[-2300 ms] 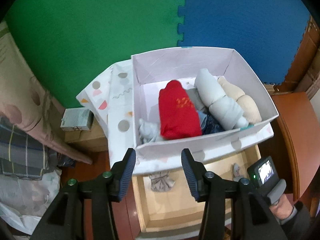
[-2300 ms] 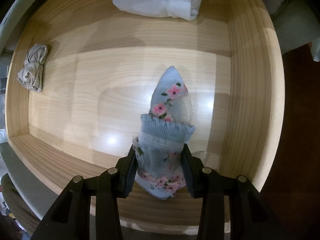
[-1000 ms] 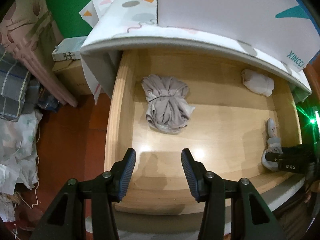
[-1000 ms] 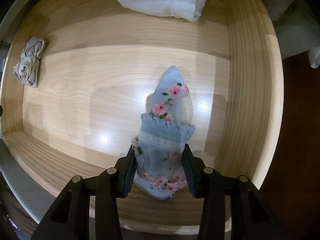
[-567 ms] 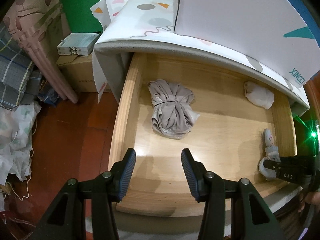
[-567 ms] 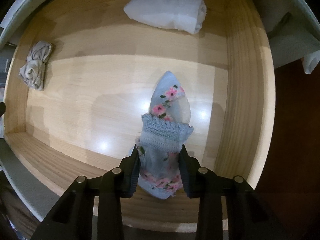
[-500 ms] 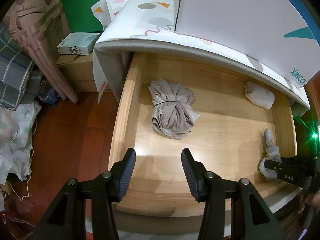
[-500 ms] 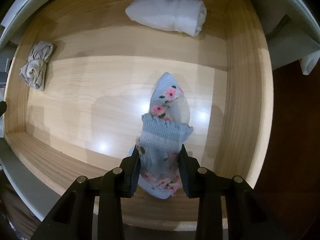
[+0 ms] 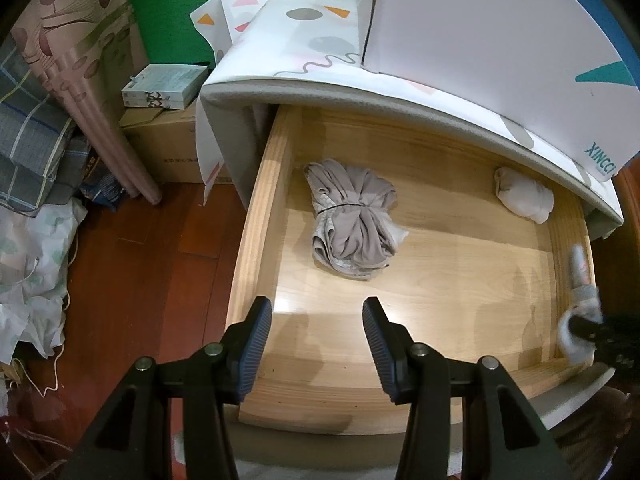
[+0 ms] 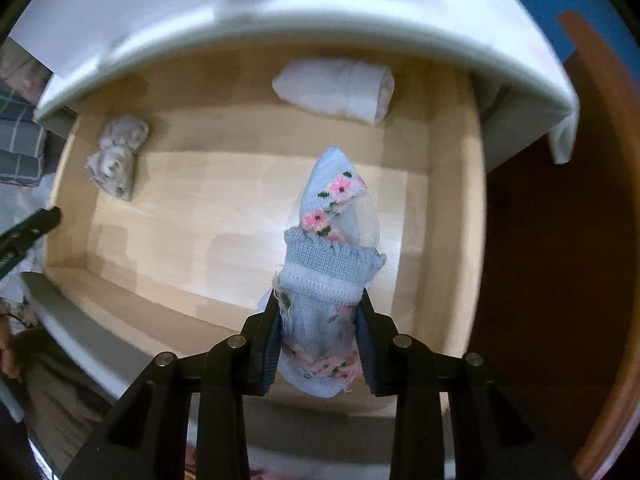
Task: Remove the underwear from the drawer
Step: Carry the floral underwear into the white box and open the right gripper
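The wooden drawer [image 9: 256,216] stands pulled out. My right gripper [image 10: 320,340] is shut on a light-blue rolled garment with pink flowers [image 10: 328,256], held clear above the drawer floor near the right wall [image 10: 456,200]. In the left wrist view this garment [image 9: 580,276] and the right gripper [image 9: 600,332] appear blurred at the drawer's right end. A grey bundle of underwear tied with a band [image 9: 354,220] lies at the left rear, and a white roll [image 9: 524,196] at the right rear. My left gripper [image 9: 318,336] hovers open over the drawer's front, holding nothing.
A white box [image 9: 500,28] stands on the cabinet top, which a patterned cloth [image 9: 296,24] covers. Left of the drawer are a cardboard box [image 9: 172,152] with small cartons on it, a pink curtain [image 9: 80,80], folded bedding and red-brown wooden floor [image 9: 140,272].
My right gripper squeezed tighter on the floral garment and rose with it, so the drawer now looks smaller and further below. The left gripper has hardly moved.
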A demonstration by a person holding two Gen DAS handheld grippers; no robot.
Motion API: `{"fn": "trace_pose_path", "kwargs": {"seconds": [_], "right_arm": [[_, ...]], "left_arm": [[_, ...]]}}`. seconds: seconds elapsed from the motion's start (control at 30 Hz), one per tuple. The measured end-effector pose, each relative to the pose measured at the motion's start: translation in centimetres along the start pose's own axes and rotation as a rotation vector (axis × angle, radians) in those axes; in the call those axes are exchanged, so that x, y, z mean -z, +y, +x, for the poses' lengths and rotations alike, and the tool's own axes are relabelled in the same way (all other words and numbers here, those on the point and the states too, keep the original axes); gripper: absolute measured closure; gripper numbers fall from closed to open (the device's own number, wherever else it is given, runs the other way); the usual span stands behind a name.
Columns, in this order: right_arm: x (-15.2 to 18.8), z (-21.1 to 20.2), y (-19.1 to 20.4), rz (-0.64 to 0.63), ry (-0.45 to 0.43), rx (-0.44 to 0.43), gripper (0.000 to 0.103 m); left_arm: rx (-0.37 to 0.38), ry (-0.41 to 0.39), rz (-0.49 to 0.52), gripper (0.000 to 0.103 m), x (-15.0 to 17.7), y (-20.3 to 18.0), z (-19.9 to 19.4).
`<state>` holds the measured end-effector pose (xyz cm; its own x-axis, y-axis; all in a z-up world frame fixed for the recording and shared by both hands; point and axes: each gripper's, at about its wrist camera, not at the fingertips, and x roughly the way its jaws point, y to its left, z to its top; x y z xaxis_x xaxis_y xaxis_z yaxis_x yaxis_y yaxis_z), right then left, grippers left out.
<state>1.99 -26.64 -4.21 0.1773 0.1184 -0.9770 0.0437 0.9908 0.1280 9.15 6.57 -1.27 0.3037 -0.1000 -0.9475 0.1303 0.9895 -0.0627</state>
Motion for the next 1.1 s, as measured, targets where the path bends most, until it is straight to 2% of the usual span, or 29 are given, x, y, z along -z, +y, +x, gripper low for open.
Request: {"fn": "trace_pose_path", "kwargs": {"seconds": [0.3, 0.67, 0.9, 1.1], "right_arm": [[-1.2, -8.4, -0.8, -0.008, -0.125, -0.026, 0.073], [-4.6, -16.8, 2.5, -0.069, -0.272, -0.028, 0.073], [-9.0, -20.0, 3.8, -0.074, -0.345, -0.016, 0.073], [-13.8, -20.6, 4.6, -0.067, -0.375, 0.005, 0.073]], "left_arm": [[0.001, -0.002, -0.008, 0.054, 0.0, 0.1, 0.0], [0.007, -0.005, -0.013, 0.054, 0.0, 0.3, -0.1], [0.013, -0.008, -0.021, 0.055, -0.1, 0.5, -0.2], [0.026, -0.012, -0.039, 0.054, -0.1, 0.8, -0.2]]}}
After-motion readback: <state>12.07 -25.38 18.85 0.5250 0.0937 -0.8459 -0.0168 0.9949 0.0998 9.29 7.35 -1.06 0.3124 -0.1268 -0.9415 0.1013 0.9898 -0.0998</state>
